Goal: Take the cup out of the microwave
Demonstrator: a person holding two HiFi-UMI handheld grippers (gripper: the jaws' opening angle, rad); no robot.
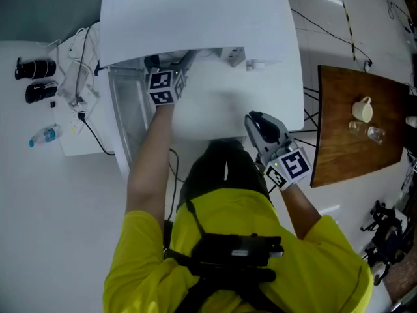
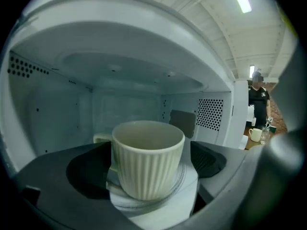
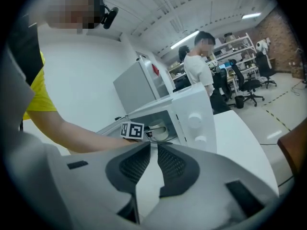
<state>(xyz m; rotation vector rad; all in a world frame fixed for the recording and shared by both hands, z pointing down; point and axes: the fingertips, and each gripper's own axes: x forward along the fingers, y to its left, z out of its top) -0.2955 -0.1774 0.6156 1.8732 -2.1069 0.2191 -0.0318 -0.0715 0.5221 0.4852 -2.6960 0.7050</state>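
Observation:
A cream ribbed cup (image 2: 146, 162) stands upright on the white turntable (image 2: 189, 190) inside the open white microwave (image 1: 195, 18). My left gripper (image 2: 148, 178) reaches into the oven and is open: the cup sits between its wide dark pads (image 2: 86, 169), which do not press on it. In the head view only that gripper's marker cube (image 1: 161, 87) shows at the oven's mouth. My right gripper (image 1: 255, 120) hangs in front of the microwave, lower right, shut with nothing between its pads (image 3: 175, 164). The right gripper view looks at the microwave (image 3: 194, 114) with the cup (image 3: 160, 132) inside.
The microwave door (image 1: 127, 119) stands open to the left. A wooden table (image 1: 345, 149) at the right holds a white mug (image 1: 362, 109) and glasses (image 1: 374, 134). Black items (image 1: 36, 68), a bottle (image 1: 44, 135) and cables lie at left. A person (image 3: 201, 66) stands beyond.

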